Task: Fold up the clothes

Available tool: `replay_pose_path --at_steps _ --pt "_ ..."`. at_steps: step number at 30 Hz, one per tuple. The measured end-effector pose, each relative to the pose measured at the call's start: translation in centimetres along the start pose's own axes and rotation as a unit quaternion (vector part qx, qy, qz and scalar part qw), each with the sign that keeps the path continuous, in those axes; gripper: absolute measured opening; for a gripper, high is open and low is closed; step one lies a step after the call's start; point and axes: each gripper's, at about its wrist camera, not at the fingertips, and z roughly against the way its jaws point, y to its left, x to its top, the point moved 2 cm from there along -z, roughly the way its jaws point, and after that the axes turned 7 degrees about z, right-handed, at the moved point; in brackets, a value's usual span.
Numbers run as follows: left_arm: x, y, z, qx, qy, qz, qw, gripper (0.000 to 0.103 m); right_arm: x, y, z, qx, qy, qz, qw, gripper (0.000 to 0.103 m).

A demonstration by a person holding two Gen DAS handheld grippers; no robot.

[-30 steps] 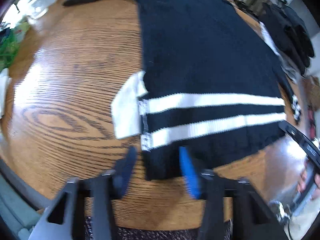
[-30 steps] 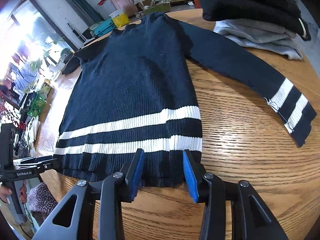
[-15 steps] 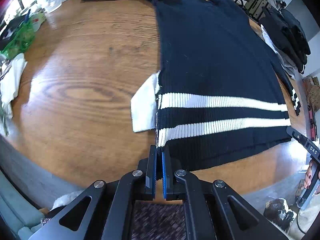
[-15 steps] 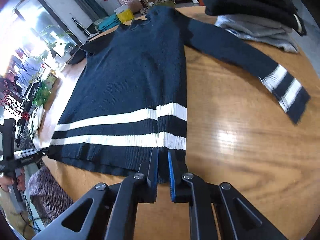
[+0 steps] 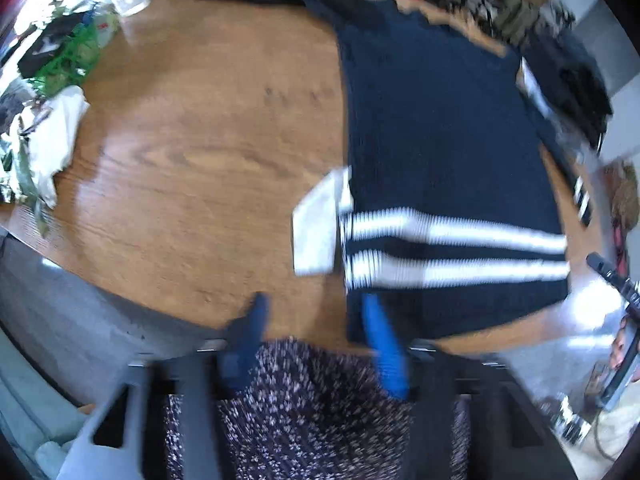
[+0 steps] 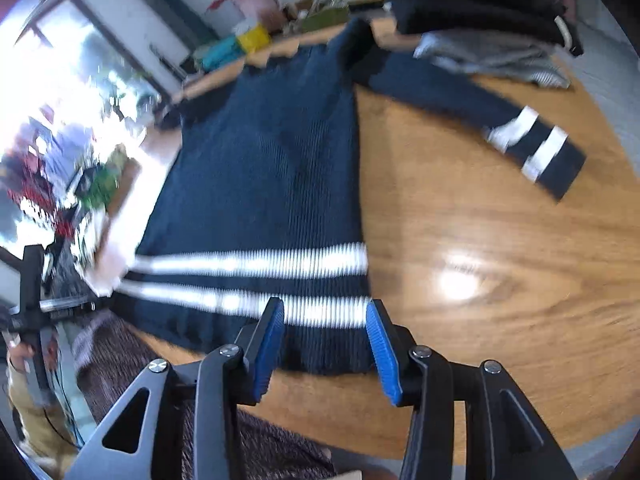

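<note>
Blur smears both views, so the knit ribbing and the clutter past the table (image 5: pixel 192 152) are hard to read. The sweater (image 5: pixel 432 152) lies flat on the wooden top, dark navy with two white stripes across the body above the hem. One sleeve (image 6: pixel 472 108) stretches off to the right in the right wrist view, its striped cuff lying on bare wood; the far sleeve is cut off by the blur at the top of the left wrist view. A white tag (image 5: pixel 316 232) sticks out from the sweater's left edge and partly hides under it. A stack of folded clothes (image 6: pixel 480 12) sits at the table's far right corner, its top cropped by the lens rim. No bins or boxes can be made out clearly enough to tell what they hold.

The left gripper (image 5: pixel 316 328) has its blue fingers spread wide, one over the table's edge and one over the sweater's hem corner, gripping nothing. The right gripper (image 6: pixel 324 340) is likewise spread apart, straddling the hem's right corner without pinching it. Half a second ago both were clamped shut on the hem; each has since let go and drawn back slightly, and the hem lies flat again.
</note>
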Motion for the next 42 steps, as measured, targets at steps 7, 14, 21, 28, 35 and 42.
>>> replay_pose_path --at_steps 7,14,21,28,35,42 --pt "1.7 -1.7 -2.0 -0.012 -0.028 -0.036 0.9989 0.065 4.3 2.4 -2.7 0.02 -0.018 0.018 0.999 0.051" --pt "2.2 -2.7 -6.2 0.003 -0.012 -0.091 0.9958 0.065 3.9 6.5 -7.9 0.053 0.03 0.057 0.997 0.052" --pt "0.0 -1.4 -8.0 0.069 -0.016 -0.119 0.9904 0.065 1.0 5.9 -7.3 0.026 0.048 0.07 0.996 0.052" --pt "-0.7 -0.4 -8.7 0.056 -0.047 -0.121 0.99 0.075 -0.7 4.7 -5.8 0.03 0.045 0.049 0.997 0.053" --pt "0.5 -1.0 -8.1 0.06 -0.033 -0.084 0.9941 0.079 -0.1 6.1 -6.4 0.005 0.044 0.056 0.997 0.064" --pt "3.8 -3.5 -7.0 0.016 -0.078 -0.101 0.9917 0.079 2.8 8.9 -5.9 -0.042 0.008 0.107 0.993 0.071"
